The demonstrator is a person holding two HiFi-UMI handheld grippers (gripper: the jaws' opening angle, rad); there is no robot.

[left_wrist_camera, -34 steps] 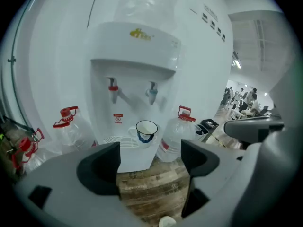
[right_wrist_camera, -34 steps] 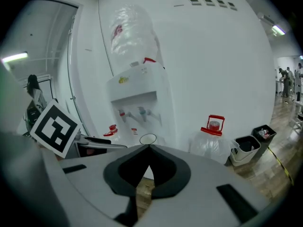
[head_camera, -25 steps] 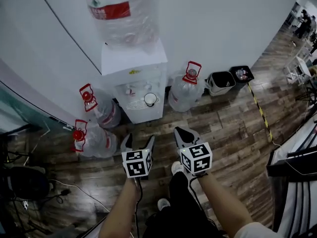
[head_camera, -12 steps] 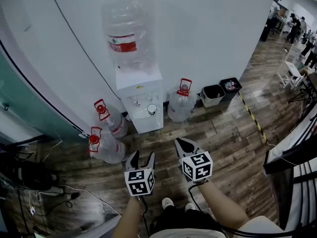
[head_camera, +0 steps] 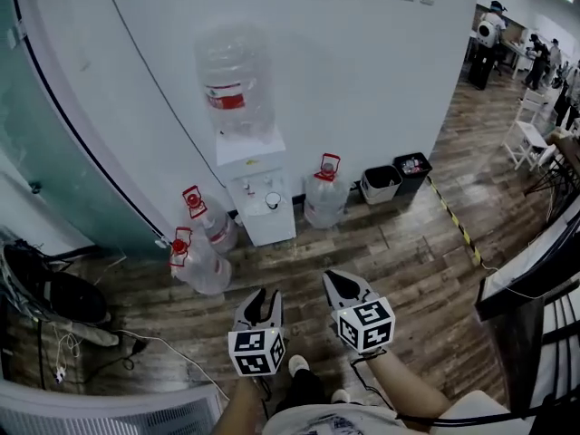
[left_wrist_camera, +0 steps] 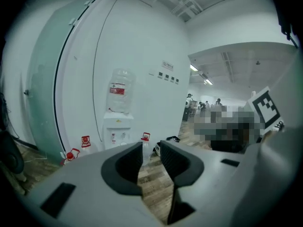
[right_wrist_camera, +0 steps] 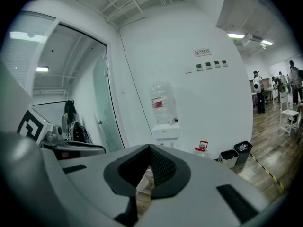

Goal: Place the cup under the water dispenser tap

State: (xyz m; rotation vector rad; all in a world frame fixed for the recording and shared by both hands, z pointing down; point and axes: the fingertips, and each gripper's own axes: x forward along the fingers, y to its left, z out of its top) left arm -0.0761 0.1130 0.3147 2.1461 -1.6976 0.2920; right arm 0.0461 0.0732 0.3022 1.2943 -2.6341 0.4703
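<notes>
Cup (head_camera: 273, 199) looks parked under the tap (head_camera: 269, 185) of the water dispenser (head_camera: 268, 226), well ahead of both grippers, so I'd just leave it alone: left gripper (head_camera: 263, 295) has just been closing on nothing, jaws slightly apart, right gripper (head_camera: 339, 282) pinched together, empty.

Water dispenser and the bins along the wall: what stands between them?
A red-capped water bottle, on the floor between water dispenser and bins; clearest in the head view.
</notes>
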